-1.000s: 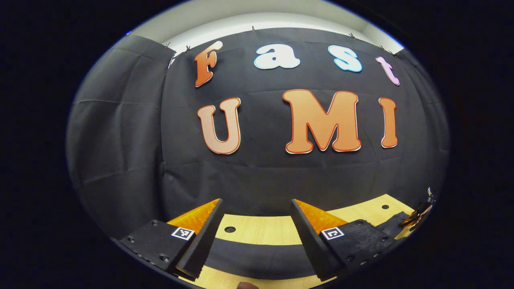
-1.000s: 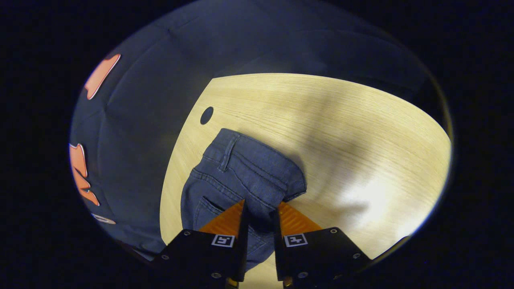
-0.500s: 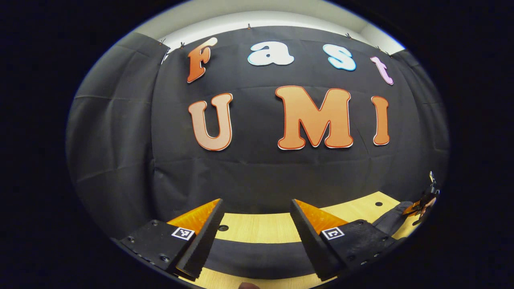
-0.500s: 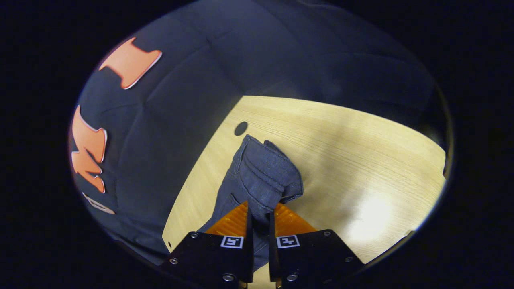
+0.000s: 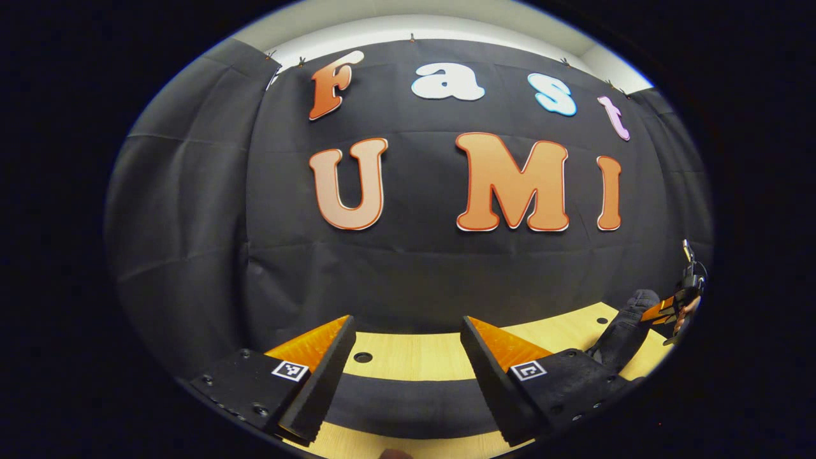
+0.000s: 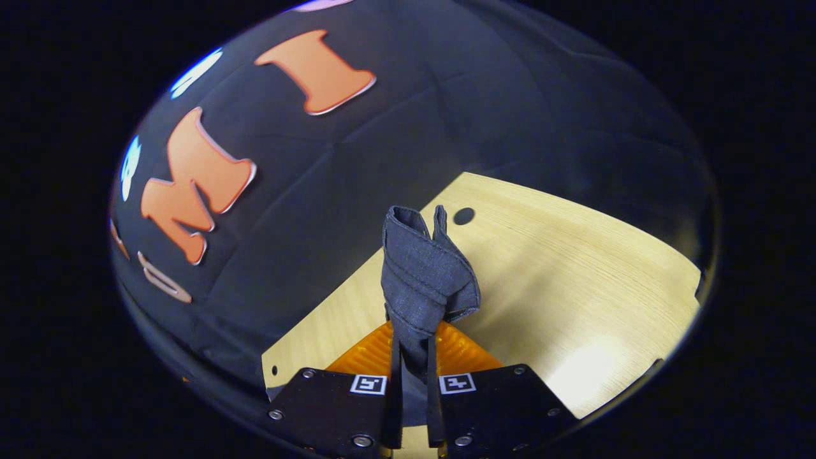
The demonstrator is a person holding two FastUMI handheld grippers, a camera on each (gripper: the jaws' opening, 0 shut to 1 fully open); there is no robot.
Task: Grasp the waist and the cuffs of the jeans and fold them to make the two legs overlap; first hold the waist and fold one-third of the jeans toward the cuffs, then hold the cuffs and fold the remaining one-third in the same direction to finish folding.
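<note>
In the right gripper view, my right gripper (image 6: pixel 413 357) is shut on the waist end of the dark blue jeans (image 6: pixel 421 280). The denim stands up from between the fingers as a narrow bunched fold, lifted off the wooden table (image 6: pixel 574 255). In the left gripper view, my left gripper (image 5: pixel 407 322) is open, low over the table. A dark strip of cloth (image 5: pixel 408 401), apparently the jeans' legs, lies across the table between its fingers without touching them. At the far right, the right gripper (image 5: pixel 679 303) holds the raised jeans end (image 5: pixel 621 335).
The black cloth wall (image 5: pixel 408 274) hangs right behind the table's far edge. Small round holes mark the tabletop (image 5: pixel 363 357) (image 6: pixel 463 215). Bare wood lies to the right of the lifted denim in the right gripper view.
The right gripper has raised the waist off the table and tipped upward, so the denim went from spread flat to a narrow hanging bunch. The left gripper stayed open and barely moved.
</note>
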